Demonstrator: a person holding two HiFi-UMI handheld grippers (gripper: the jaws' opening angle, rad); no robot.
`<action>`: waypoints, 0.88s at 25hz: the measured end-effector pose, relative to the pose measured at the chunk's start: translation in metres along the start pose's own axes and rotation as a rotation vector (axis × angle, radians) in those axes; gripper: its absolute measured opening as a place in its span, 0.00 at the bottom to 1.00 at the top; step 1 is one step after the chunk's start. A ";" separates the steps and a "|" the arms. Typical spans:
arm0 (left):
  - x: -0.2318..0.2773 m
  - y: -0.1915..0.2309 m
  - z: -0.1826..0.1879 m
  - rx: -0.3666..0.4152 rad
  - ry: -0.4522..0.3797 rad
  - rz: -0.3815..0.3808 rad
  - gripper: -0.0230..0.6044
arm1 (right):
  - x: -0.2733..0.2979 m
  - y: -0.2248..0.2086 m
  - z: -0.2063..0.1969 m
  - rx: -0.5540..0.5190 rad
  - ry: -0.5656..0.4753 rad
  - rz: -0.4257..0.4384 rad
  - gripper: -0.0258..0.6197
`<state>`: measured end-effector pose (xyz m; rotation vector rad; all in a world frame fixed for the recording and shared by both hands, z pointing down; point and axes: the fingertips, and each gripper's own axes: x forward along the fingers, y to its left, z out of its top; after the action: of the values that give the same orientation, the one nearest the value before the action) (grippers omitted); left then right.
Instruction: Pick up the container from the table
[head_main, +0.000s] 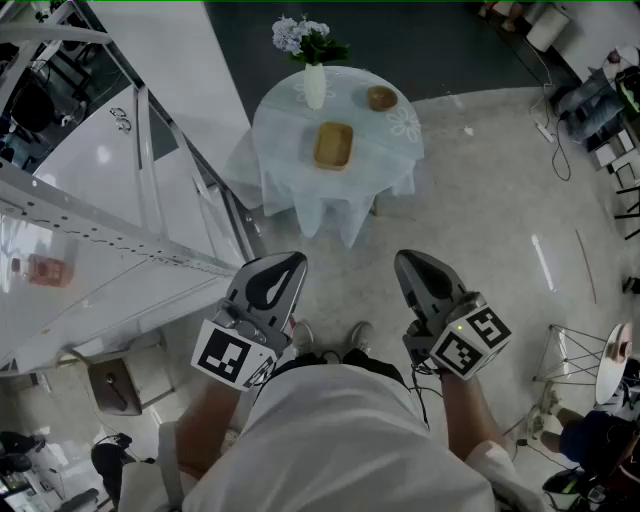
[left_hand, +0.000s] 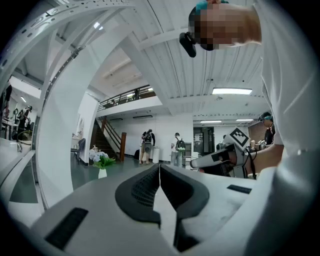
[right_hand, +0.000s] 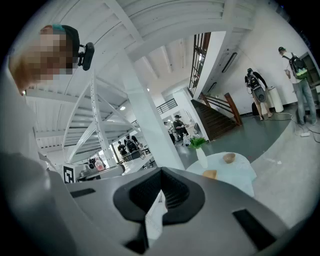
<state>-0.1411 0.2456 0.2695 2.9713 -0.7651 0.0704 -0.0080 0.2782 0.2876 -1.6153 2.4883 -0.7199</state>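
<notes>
White steel framework (head_main: 90, 225) borders pale glossy floor (head_main: 490, 240).

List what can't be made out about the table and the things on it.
- Wooden container: too small in the head view to tell its contents; in the right gripper view the right gripper hides its lower part.
- Round bowl: too small in the head view, contents unclear.
- Table legs: hidden under the white cloth, head view.
</notes>
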 end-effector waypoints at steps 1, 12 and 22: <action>0.000 -0.001 -0.001 -0.001 0.003 -0.001 0.07 | 0.000 -0.001 -0.001 0.002 0.004 0.001 0.06; 0.005 -0.007 -0.021 -0.016 0.040 0.011 0.07 | -0.007 -0.021 -0.017 0.053 0.021 -0.021 0.06; 0.018 -0.031 -0.035 -0.023 0.075 0.051 0.07 | -0.030 -0.045 -0.025 0.097 0.039 -0.008 0.06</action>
<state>-0.1111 0.2667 0.3033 2.9094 -0.8266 0.1737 0.0353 0.2983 0.3235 -1.5938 2.4331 -0.8665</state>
